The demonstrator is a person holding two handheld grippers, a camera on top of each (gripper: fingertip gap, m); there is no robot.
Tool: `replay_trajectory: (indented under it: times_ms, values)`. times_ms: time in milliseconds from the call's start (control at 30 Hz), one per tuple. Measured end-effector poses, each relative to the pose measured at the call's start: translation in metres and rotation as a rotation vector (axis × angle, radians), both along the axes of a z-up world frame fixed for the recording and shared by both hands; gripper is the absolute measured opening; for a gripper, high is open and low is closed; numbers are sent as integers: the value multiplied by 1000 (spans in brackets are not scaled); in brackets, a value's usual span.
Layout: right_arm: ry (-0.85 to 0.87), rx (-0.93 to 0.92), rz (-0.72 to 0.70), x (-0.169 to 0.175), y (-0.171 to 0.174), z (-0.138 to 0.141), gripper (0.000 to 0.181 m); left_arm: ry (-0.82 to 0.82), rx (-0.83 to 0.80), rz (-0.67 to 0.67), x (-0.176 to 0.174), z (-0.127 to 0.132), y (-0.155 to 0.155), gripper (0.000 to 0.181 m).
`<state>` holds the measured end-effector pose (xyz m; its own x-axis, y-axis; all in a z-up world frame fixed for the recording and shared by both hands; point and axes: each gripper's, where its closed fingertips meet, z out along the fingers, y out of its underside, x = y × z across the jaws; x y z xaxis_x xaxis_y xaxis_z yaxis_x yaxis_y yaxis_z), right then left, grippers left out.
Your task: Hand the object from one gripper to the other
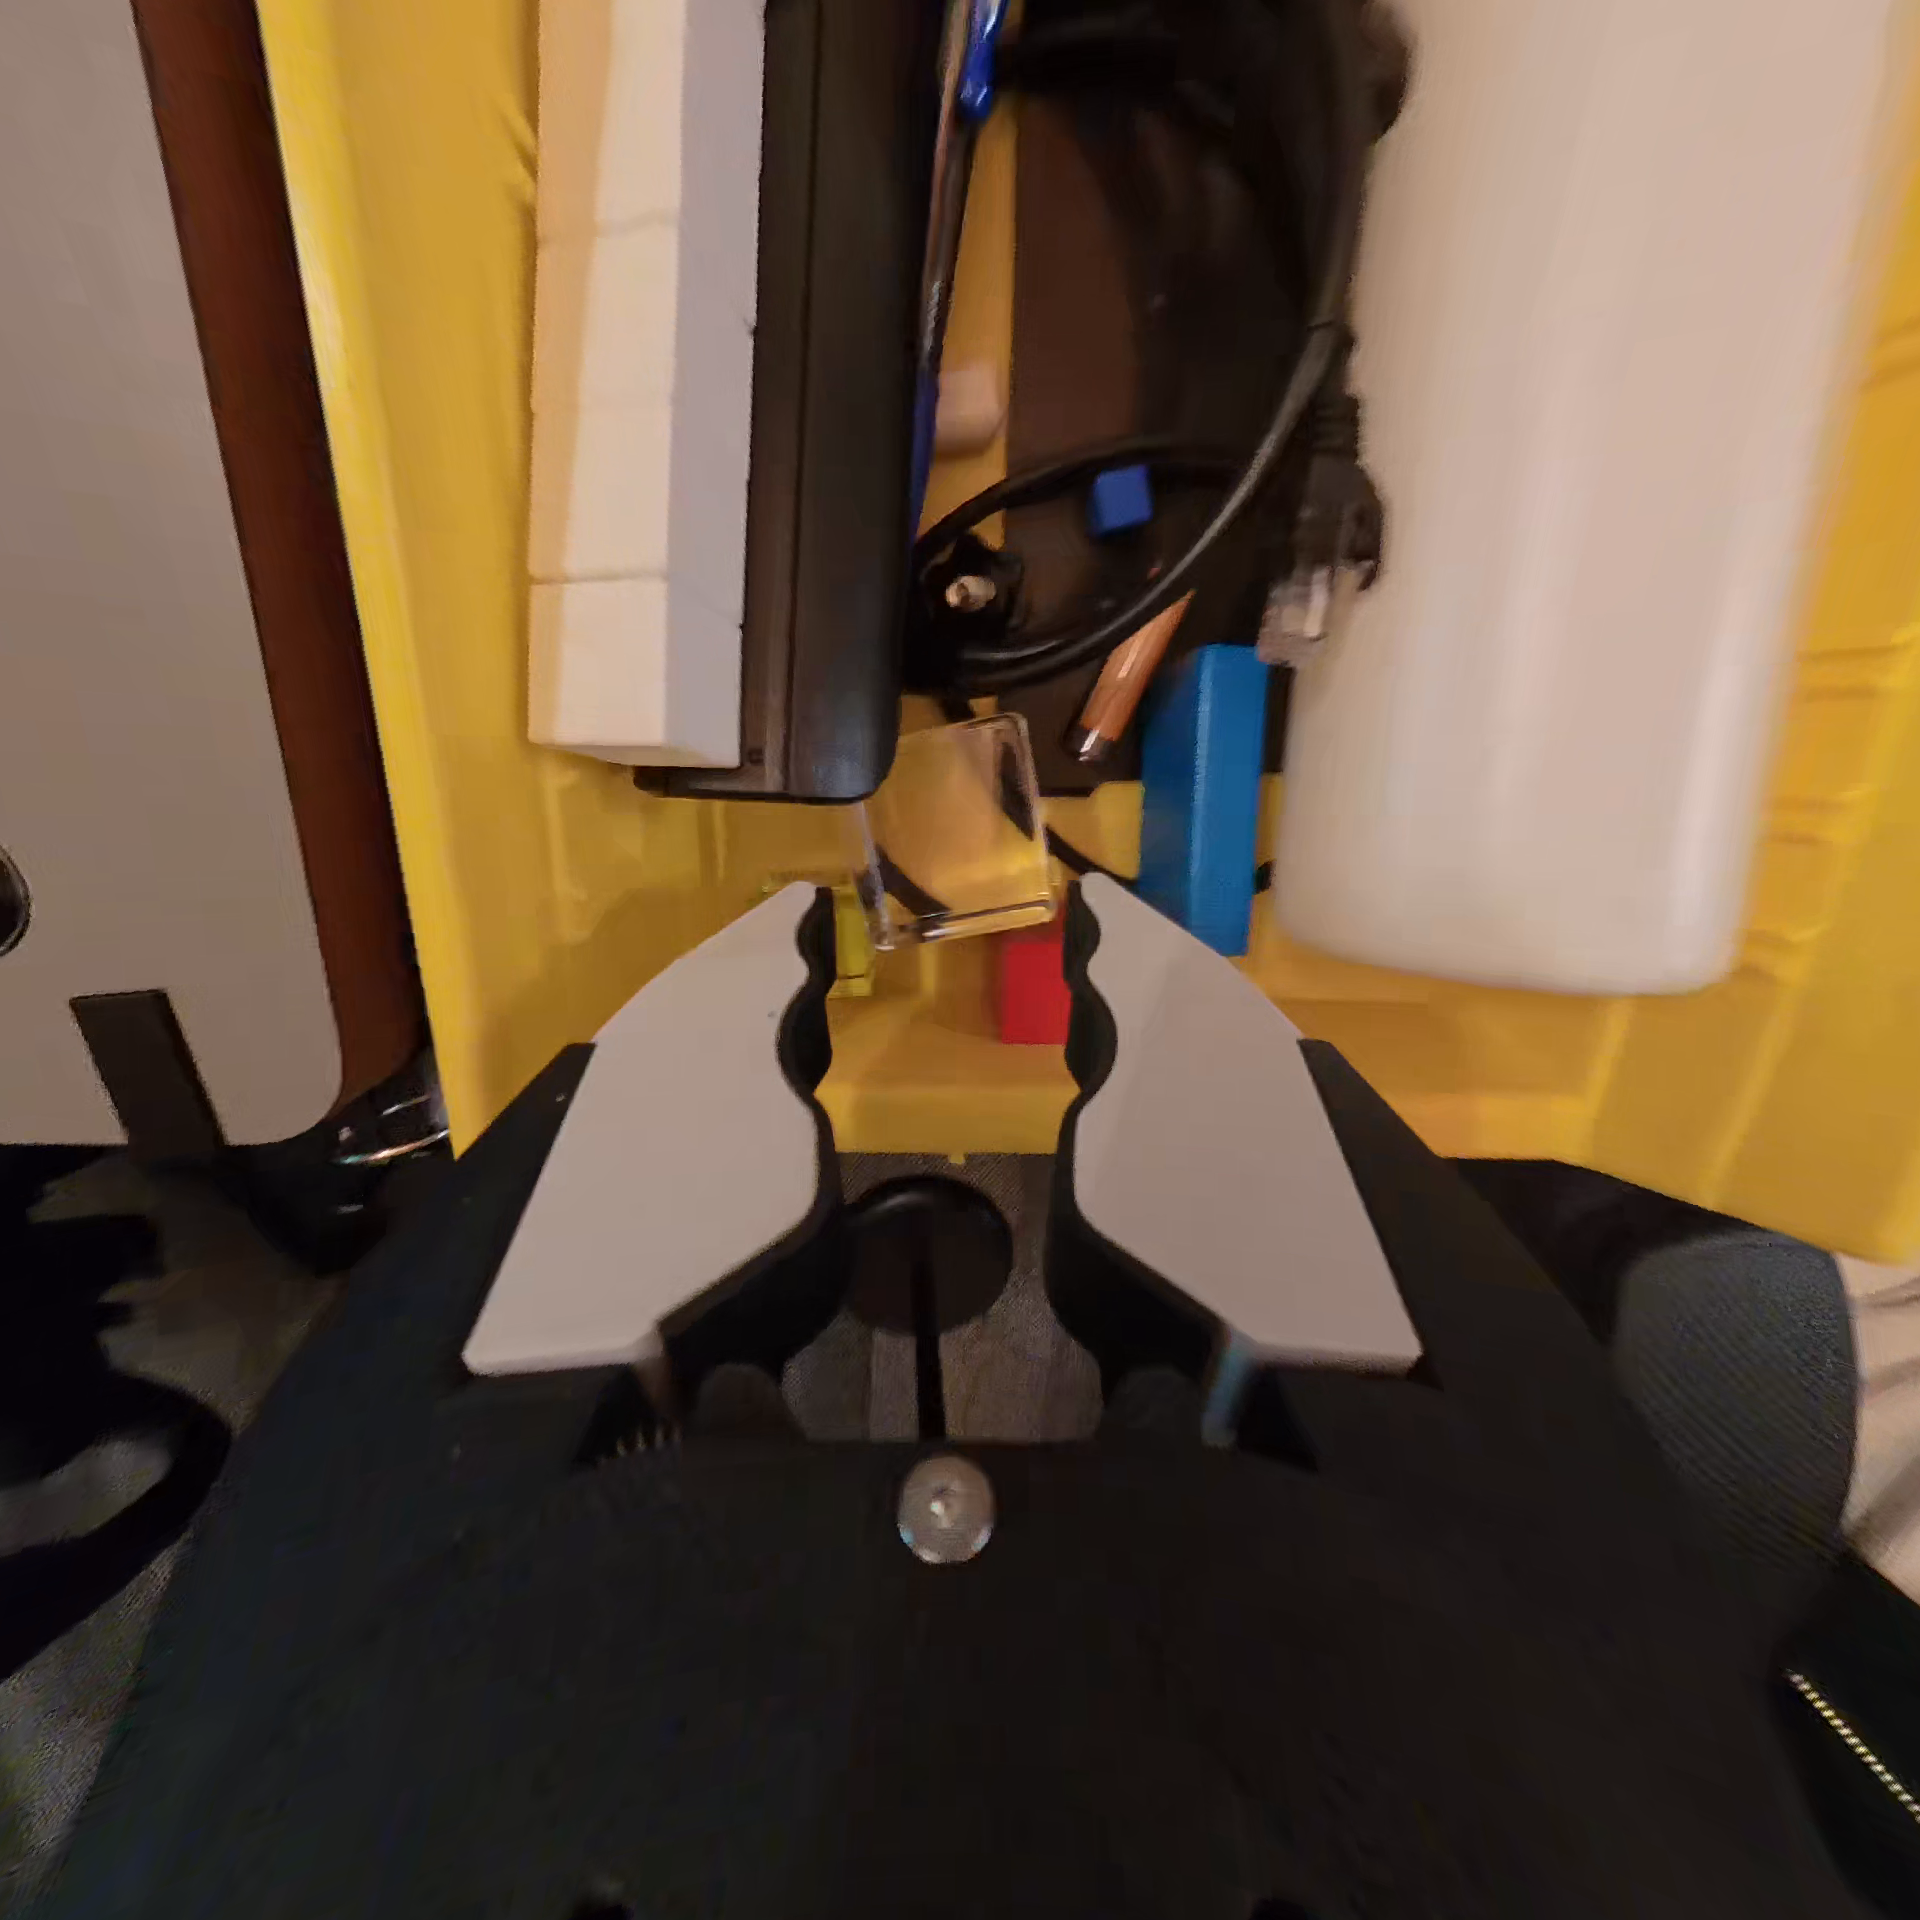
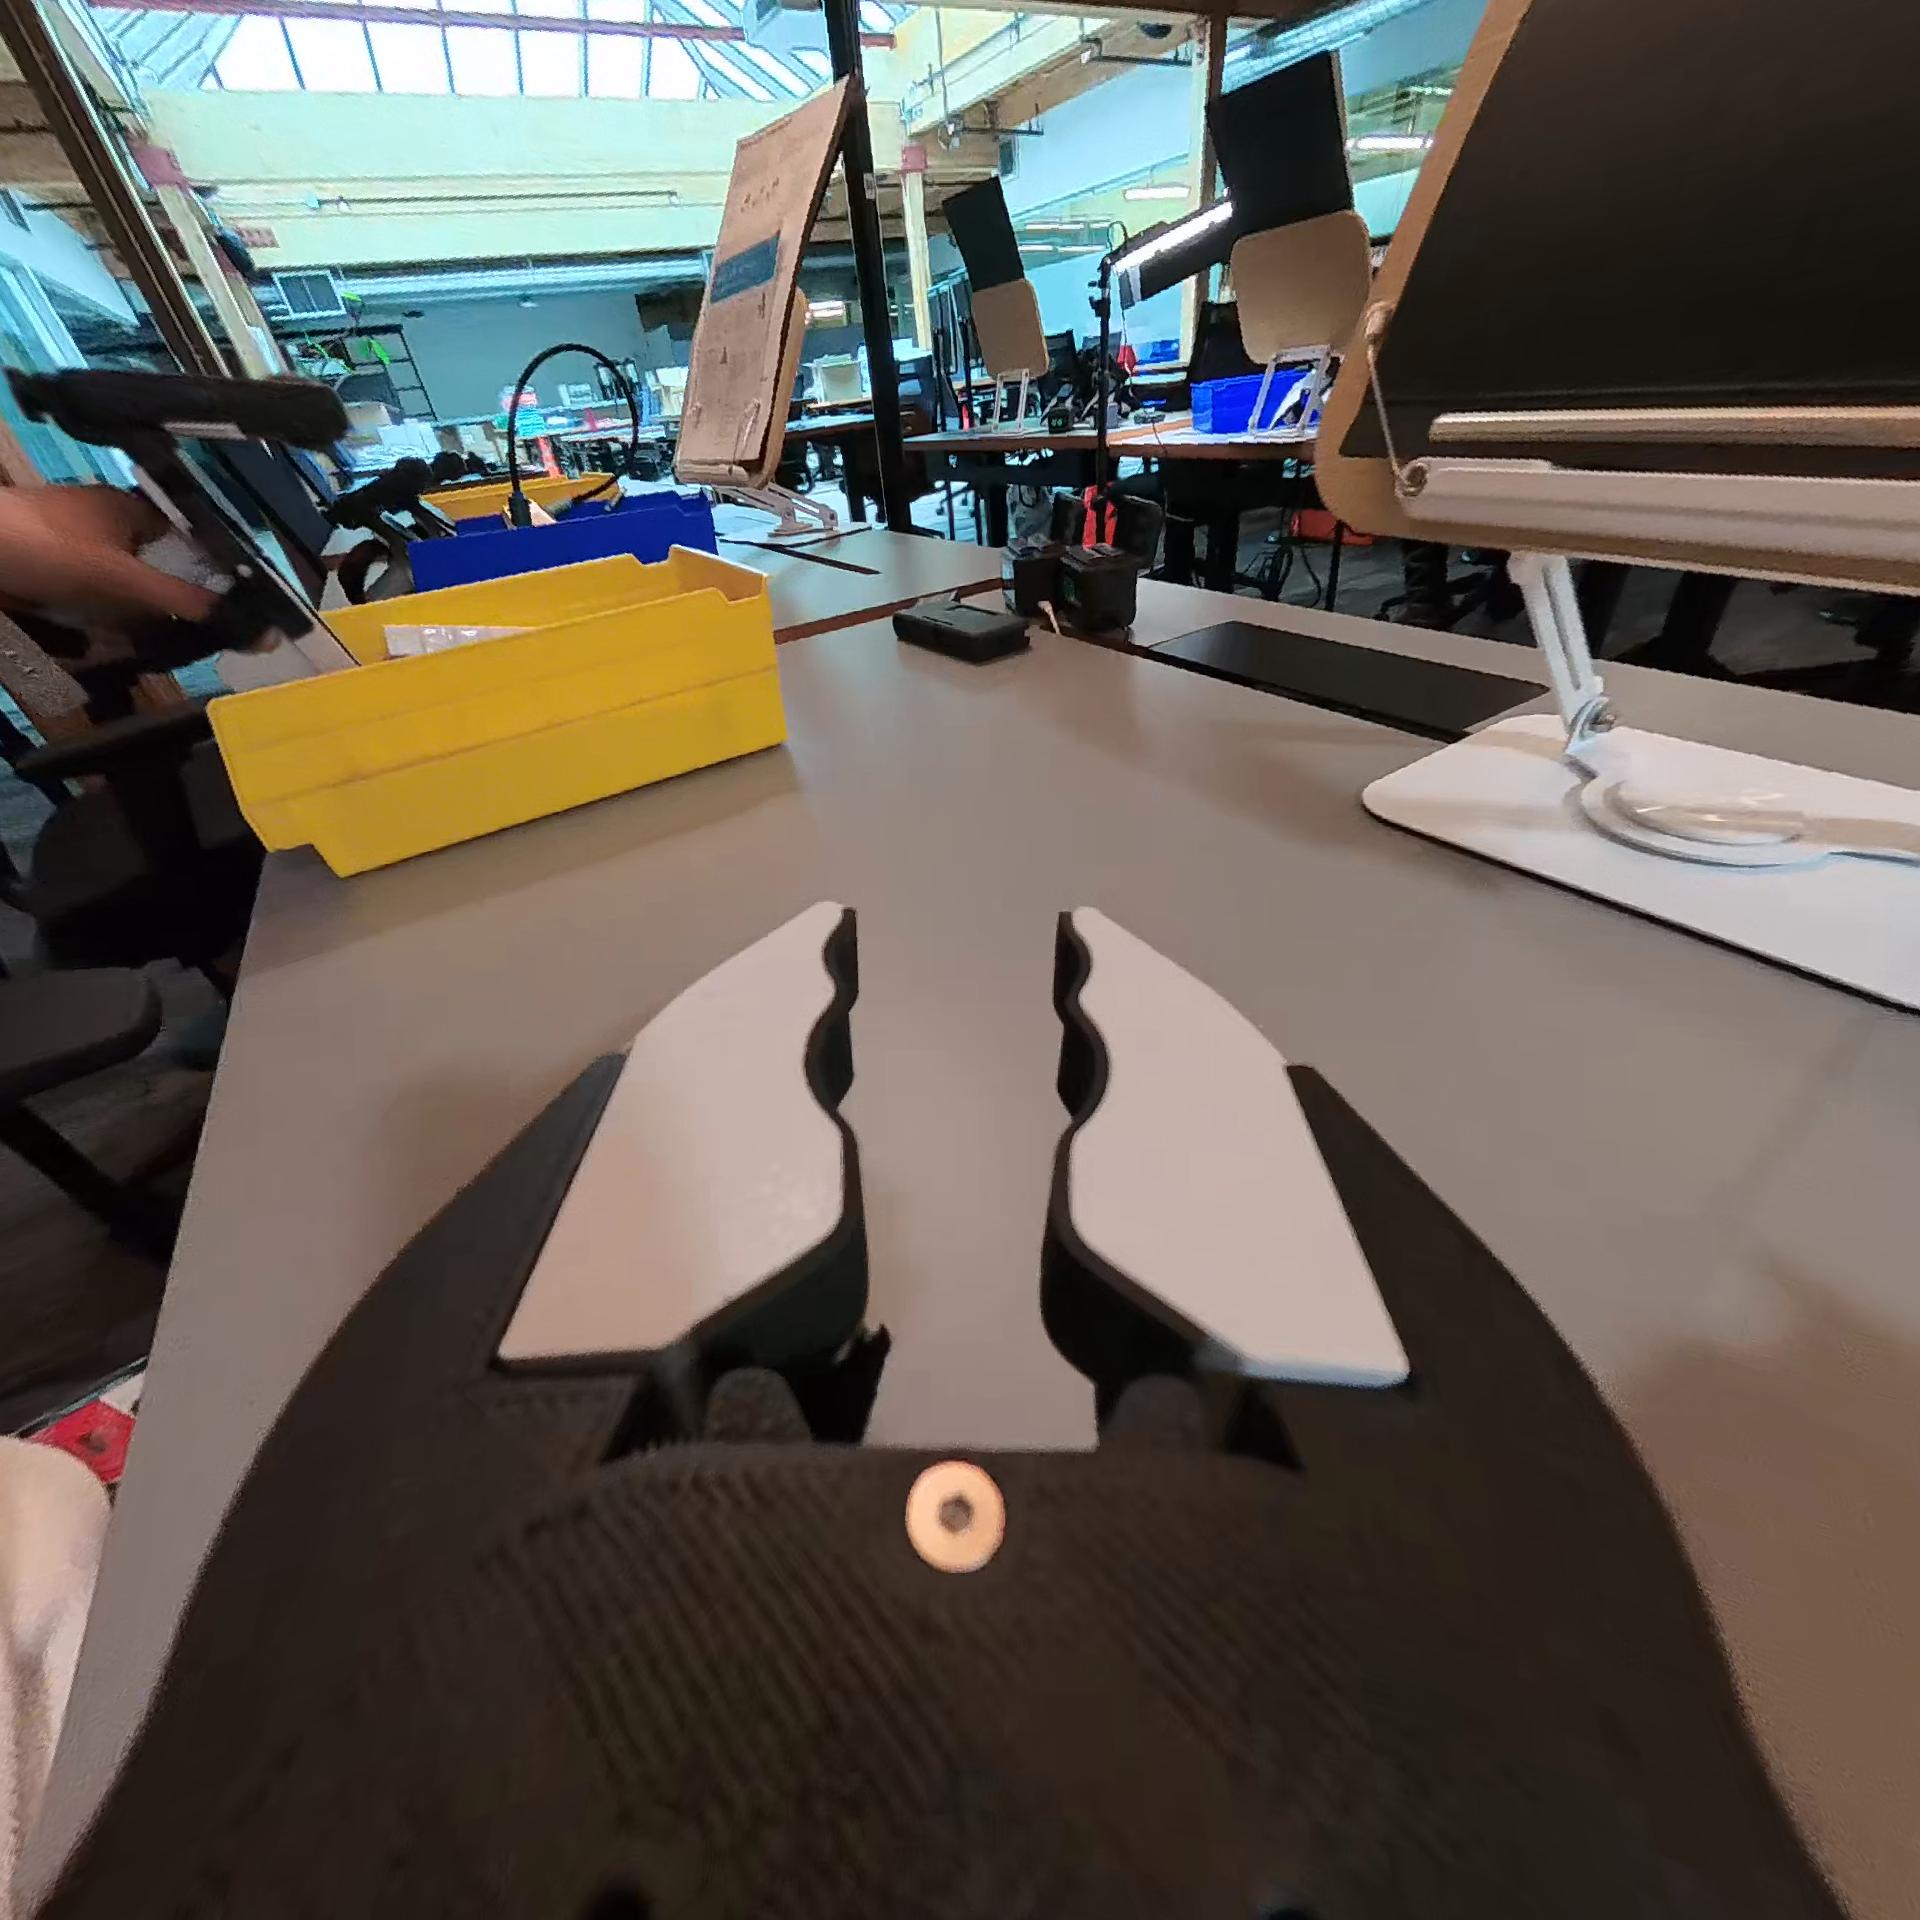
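Observation:
In the left wrist view I look down into a yellow bin (image 1: 468, 623). A clear acrylic block (image 1: 956, 831) lies among the clutter there. My left gripper (image 1: 948, 904) is open, and its fingertips flank the block's near edge. I cannot tell whether they touch it. A red block (image 1: 1034, 987) and a blue block (image 1: 1205, 790) lie close by. My right gripper (image 2: 956, 925) is open and empty, low over the grey table (image 2: 1039, 779). The right wrist view shows the yellow bin (image 2: 499, 717) at the left, with the left gripper (image 2: 156, 561) and a hand over it.
The bin also holds a white segmented block (image 1: 634, 416), a black device (image 1: 831, 416), a white bottle (image 1: 1558, 520), a black cable (image 1: 1247, 520) and a pencil (image 1: 1132, 665). On the table stand a blue bin (image 2: 561, 540), a black box (image 2: 961, 629) and a white monitor stand (image 2: 1662, 821). Spacing between my two grippers at the tips: around 55 cm.

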<state>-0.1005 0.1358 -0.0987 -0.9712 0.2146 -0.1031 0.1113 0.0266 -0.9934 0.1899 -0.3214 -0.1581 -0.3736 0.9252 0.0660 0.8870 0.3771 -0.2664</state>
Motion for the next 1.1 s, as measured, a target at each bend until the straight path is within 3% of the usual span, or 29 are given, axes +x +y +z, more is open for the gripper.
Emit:
replay_trajectory:
  times_ms: [300, 400, 533, 667, 800, 900, 1000, 1100]
  values:
    - [20, -25, -41, -8, 14, 10, 35, -161, 86, -32, 0, -36, 4, 48]
    - [15, -22, -42, -8, 15, 8, 34, -103, 55, -54, -5, -31, 4, 47]
    - [18, -13, -44, -8, 14, 7, 34, 104, -50, -46, -14, 5, -3, 45]
    - [23, 6, -34, -5, 10, 3, 34, 400, -65, -87, -26, 72, 12, 45]
    - [32, 15, -13, 1, 6, 2, 33, 682, -14, -245, -55, 136, 62, 46]
    - [54, 6, 34, 11, 4, 6, 33, 834, 38, -431, -88, 168, 121, 45]
    - [80, -23, 111, 29, 2, 14, 35, 941, 202, -633, -125, 185, 200, 44]
    - [94, -64, 178, 47, 2, 24, 43, 993, 349, -783, -162, 183, 277, 45]
